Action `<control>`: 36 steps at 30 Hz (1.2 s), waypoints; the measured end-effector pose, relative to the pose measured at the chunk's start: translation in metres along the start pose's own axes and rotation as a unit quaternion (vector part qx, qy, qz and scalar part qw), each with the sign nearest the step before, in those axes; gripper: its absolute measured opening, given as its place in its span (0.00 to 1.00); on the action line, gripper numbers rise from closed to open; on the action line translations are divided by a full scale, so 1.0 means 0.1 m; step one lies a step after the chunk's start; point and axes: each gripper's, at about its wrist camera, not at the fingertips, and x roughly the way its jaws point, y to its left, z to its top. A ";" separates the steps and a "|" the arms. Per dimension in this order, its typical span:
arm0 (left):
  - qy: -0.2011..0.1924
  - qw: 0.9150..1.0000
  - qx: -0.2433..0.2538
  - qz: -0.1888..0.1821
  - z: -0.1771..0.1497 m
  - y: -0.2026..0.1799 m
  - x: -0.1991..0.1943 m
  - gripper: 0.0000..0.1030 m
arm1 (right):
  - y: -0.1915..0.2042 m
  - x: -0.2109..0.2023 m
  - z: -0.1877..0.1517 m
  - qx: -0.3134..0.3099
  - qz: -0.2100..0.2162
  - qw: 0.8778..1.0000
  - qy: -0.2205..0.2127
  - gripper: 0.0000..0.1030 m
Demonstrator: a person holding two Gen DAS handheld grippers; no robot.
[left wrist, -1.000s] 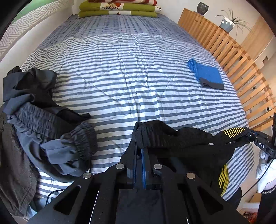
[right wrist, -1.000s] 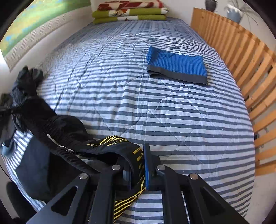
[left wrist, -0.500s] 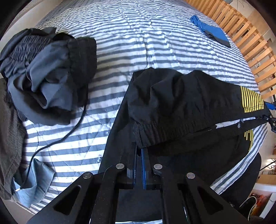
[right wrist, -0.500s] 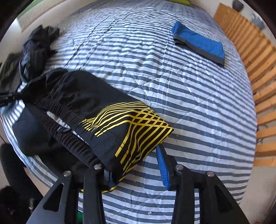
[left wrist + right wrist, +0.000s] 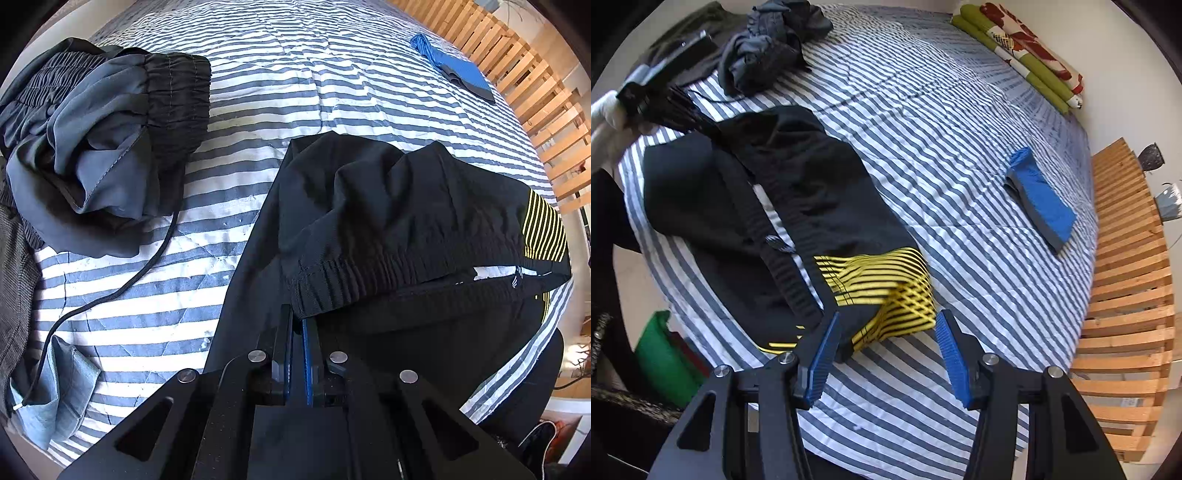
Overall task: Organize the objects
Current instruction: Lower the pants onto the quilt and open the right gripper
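Shorts (image 5: pixel 399 206), black with yellow stripes at one corner, lie folded over near the foot edge of the bed (image 5: pixel 303 85), on its blue-and-white striped cover. Nearest in the left wrist view, the left gripper (image 5: pixel 300 321) has its fingers clenched on the elastic waistband of the shorts, the blue pads pressed almost together with the hem between them. In the right wrist view, the right gripper (image 5: pixel 886 332) hangs just above the yellow-striped corner of the shorts (image 5: pixel 798 206); its fingers are released and opening, the blue pads standing clear of the cloth on either side, touching nothing.

Beyond the left gripper, a thin black cord (image 5: pixel 147 262) runs across the cover toward a crumpled grey and black garment (image 5: pixel 99 147), which lies apart from the shorts. A light blue cloth (image 5: pixel 59 391) sits at the bed's edge beside it. Farther up the bed, well apart from the shorts, rests a folded blue garment (image 5: pixel 1041 199). A wooden slatted frame (image 5: pixel 1126 295) borders that side. At the far end lie folded green and red-patterned blankets (image 5: pixel 1023 55).
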 end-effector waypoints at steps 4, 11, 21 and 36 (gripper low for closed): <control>-0.007 1.000 0.005 -0.001 0.00 -0.03 -0.08 0.04 | 0.33 0.23 0.20 -0.057 -0.002 0.998 0.016 0.48; -0.009 1.000 -0.004 -0.010 0.00 0.02 -0.16 0.04 | 0.58 0.84 0.33 -0.083 0.009 0.995 0.061 0.48; -0.014 1.000 0.006 -0.003 0.07 -0.04 -0.15 0.04 | 0.41 1.15 0.30 -0.013 0.043 0.996 0.078 0.21; -0.007 0.999 0.036 0.028 0.24 -0.44 0.30 0.16 | -0.72 0.58 -0.15 0.236 0.087 0.967 -0.028 0.11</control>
